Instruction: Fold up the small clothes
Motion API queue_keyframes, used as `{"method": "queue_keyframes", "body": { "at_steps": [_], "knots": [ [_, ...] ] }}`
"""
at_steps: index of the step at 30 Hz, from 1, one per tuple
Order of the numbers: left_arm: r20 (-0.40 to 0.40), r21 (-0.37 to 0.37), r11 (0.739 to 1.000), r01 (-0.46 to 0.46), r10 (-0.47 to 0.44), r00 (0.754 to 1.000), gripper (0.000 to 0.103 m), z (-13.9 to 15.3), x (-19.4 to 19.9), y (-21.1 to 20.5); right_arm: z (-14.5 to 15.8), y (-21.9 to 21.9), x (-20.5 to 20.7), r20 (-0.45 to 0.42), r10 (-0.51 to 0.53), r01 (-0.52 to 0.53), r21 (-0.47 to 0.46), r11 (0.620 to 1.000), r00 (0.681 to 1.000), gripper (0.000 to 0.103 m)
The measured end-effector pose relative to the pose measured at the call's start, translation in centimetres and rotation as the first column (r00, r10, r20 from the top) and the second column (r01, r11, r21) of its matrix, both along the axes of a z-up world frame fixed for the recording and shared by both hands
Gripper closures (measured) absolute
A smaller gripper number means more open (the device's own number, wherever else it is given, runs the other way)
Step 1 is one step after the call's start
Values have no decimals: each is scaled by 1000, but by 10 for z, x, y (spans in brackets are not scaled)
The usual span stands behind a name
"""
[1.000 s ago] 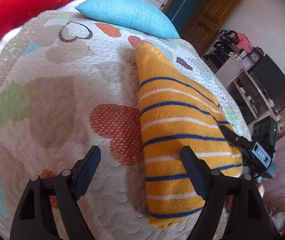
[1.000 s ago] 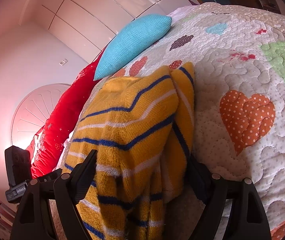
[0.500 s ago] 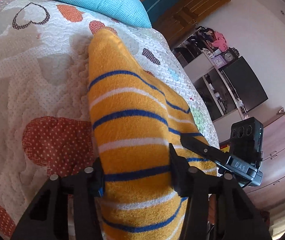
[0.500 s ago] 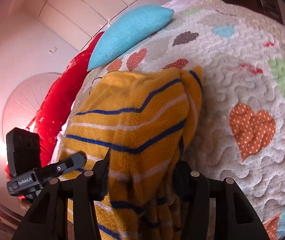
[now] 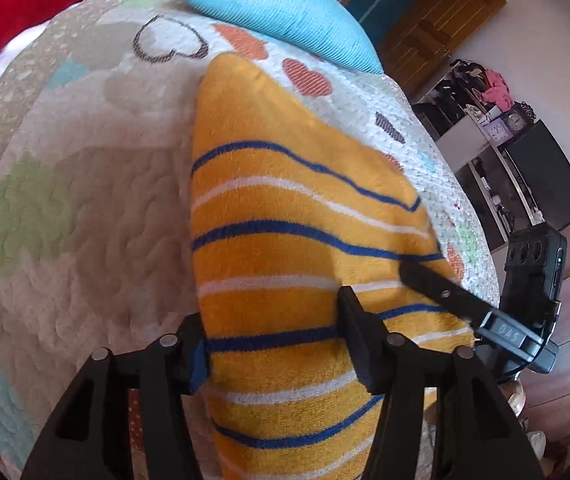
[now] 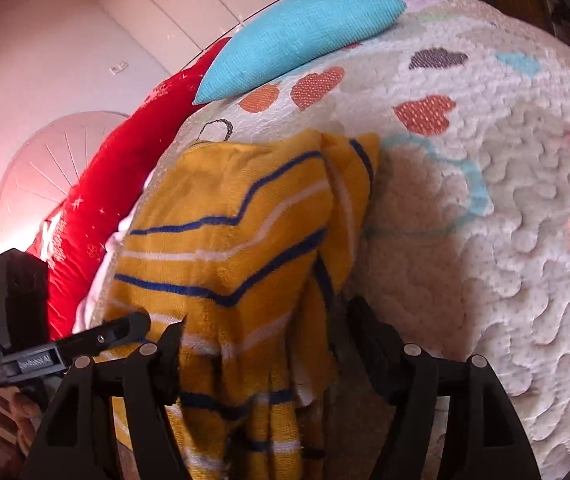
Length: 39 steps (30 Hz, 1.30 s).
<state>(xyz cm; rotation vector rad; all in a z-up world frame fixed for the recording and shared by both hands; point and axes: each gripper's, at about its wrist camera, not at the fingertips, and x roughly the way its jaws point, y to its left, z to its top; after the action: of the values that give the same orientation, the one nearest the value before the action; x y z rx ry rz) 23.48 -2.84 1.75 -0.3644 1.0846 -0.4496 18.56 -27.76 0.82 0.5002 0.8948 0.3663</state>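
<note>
Yellow striped garment [image 5: 285, 216], near edge overhanging quilt [image 5: 85, 208]

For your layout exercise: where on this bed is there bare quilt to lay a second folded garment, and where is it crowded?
Free: the wide quilt patch left of the striped yellow garment in the left wrist view, short of the red pillow; and the stretch on its other side. Crowded: the head end near the blue cushion, and the near edge where the left gripper and right gripper, jaws opening, straddle the garment.
</note>
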Motion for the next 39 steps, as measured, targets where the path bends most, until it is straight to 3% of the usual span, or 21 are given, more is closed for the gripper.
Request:
{"method": "queue_keyframes", "body": {
  "at_steps": [2,5,8,11,12,13,15,18,20,23,27,30,34,39],
  "knots": [
    [-22,-69,998,-13,12,1000,42,-7,-2,9,1,-6,-4,-15,-9,9,20,1000,1000,30],
    [-22,-58,998,-26,24,999,38,-5,-3,8,20,-2,-10,-29,-25,22,-102,995,999,29],
    [8,-7,999,-47,47,999,37,-3,-8,3,61,8,-23,84,-56,73,-205,976,995,29],
    [18,-8,998,-55,55,998,37,-3,-14,4,86,17,-19,169,-27,57,-174,983,985,29],
    [20,-9,998,-59,59,998,37,-4,-15,4,85,19,-10,154,-3,25,-141,990,988,37],
    [23,-7,998,-63,63,998,37,-4,-17,4,80,22,1,129,25,-12,-102,995,991,53],
    [28,2,997,-71,71,997,37,-2,-19,4,59,27,20,47,57,-55,-32,998,997,60],
    [48,24,997,-75,73,996,37,8,-29,8,22,21,39,-75,-12,4,-109,994,997,74],
    [67,32,998,-62,60,996,37,16,-40,12,19,11,35,-67,-39,33,-80,996,997,74],
    [101,90,993,-78,69,993,36,26,-61,20,45,15,20,-4,-101,99,-150,984,995,67],
    [126,112,987,-113,99,987,35,26,-85,31,69,52,26,25,1,3,-159,987,1000,67],
    [92,86,986,-144,136,986,35,14,-94,37,73,95,42,23,81,-73,-244,967,996,67],
    [89,71,986,-148,142,986,34,4,-111,40,54,144,81,-51,154,-162,-312,936,987,67],
    [171,115,980,-165,144,975,31,17,-142,47,22,163,133,-162,94,-151,-395,906,982,63]
  ]
}}
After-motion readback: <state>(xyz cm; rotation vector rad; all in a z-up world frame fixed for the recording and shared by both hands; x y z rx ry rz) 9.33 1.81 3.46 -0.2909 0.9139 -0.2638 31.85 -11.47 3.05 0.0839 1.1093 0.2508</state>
